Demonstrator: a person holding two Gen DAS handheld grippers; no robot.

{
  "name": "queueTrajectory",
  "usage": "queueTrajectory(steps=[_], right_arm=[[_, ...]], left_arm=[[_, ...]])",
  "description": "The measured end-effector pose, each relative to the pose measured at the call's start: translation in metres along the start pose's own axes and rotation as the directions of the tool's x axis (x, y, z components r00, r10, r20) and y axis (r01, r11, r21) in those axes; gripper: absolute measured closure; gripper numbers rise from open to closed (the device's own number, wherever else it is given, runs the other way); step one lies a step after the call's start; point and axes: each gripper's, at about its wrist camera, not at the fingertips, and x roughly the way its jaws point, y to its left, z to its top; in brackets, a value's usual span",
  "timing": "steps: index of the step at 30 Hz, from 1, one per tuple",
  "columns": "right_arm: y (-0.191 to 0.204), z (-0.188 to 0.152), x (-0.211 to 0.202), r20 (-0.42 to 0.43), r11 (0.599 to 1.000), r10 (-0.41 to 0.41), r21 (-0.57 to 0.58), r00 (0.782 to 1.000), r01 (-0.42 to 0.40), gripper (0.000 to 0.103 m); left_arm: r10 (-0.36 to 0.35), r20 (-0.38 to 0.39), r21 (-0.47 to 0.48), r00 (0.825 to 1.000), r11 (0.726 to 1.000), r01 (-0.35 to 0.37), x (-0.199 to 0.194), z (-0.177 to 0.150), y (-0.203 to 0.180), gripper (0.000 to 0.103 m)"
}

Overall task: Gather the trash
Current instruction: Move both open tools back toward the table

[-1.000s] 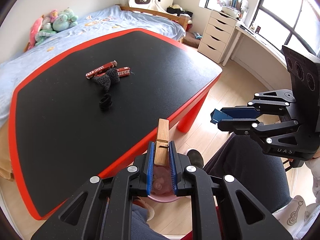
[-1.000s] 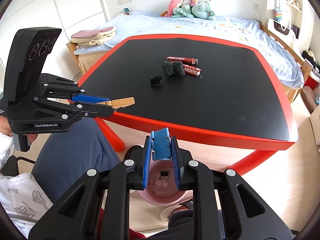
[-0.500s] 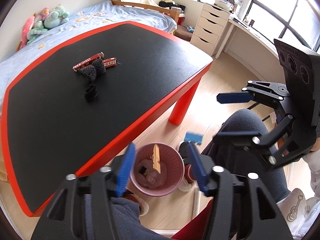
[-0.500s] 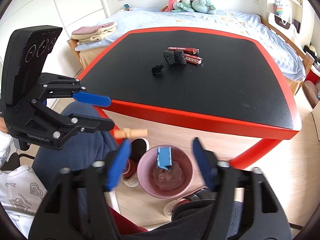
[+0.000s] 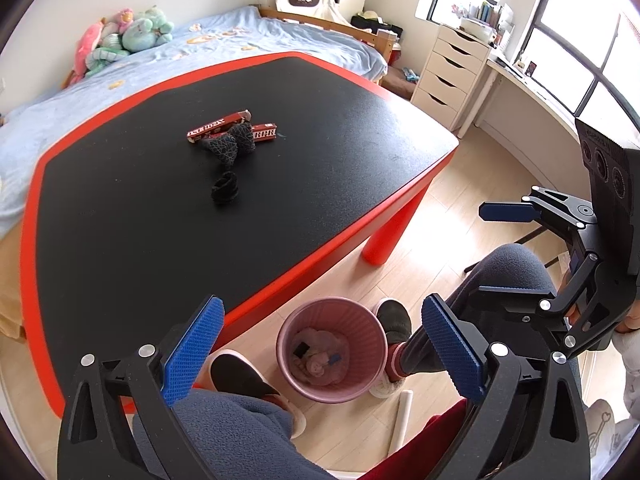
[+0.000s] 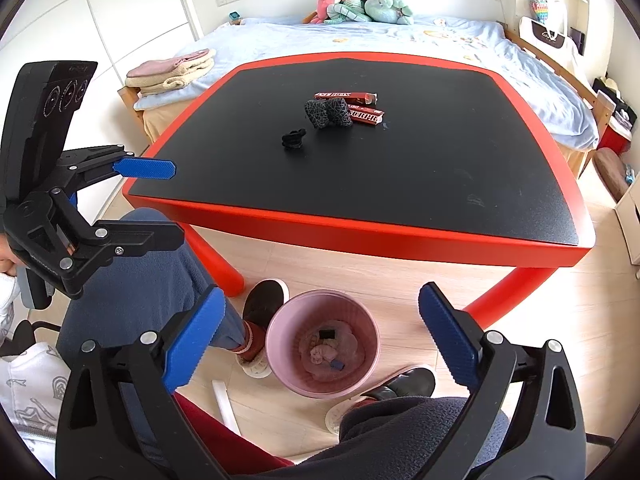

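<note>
Pink ribbed plastic formed the waste bin [image 5: 332, 350] that stood on the wooden floor just beside the table's near edge, seen from the left wrist between the spread blue pads of the left gripper [image 5: 320, 354], which was released and held nothing. Inside the bin lay crumpled pale trash, a small black piece and a small blue piece. On the black table top with its red rim [image 5: 120, 216] lay 2 red boxes [image 5: 218, 127], one reading partly "BOX" and the other "RPR", touching a black mesh bundle [image 5: 230, 144]; a small black clump [image 5: 225, 194] sat apart, nearer the camera. At the right, the right gripper [image 5: 508, 252] hung over the person's knee, its jaws wide apart and empty.

From the right wrist, the right gripper [image 6: 320, 344] was likewise released above the waste bin [image 6: 280, 344], with the same small black and blue pieces visible in it. The red boxes [image 6: 362, 110] showed the letters "URPR" on the nearer one; the mesh bundle [image 6: 328, 114] touched them and the black clump [image 6: 294, 140] lay near. The left gripper [image 6: 156, 200] was at the left, open and empty, its body lettering too small to read. Stuffed toys [image 6: 362, 2] sat on the blue bed.
</note>
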Motion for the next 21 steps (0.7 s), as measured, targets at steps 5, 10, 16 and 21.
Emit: queueTrajectory(steps=[5,10,16,21], right_arm=[[-0.001,0.001,0.000,0.005,1.000,0.006,0.005,1.000,-0.006,0.006],[-0.002,0.006,-0.001,0.011,1.000,0.016,0.008,1.000,-0.016,0.006],[-0.004,0.020,0.000,0.026,1.000,0.018,0.001,1.000,-0.018,0.006],[-0.006,0.039,0.001,0.043,1.000,0.019,-0.019,0.999,-0.018,0.006]], left_arm=[[0.005,0.007,-0.010,1.000,1.000,-0.005,-0.001,0.001,0.002,0.008],[0.009,0.013,-0.020,1.000,1.000,-0.009,-0.002,0.003,0.006,0.008],[0.015,0.021,-0.025,1.000,1.000,-0.014,-0.002,0.011,0.012,0.008],[0.027,0.036,-0.025,0.999,0.999,-0.026,-0.003,0.020,0.017,0.008]])
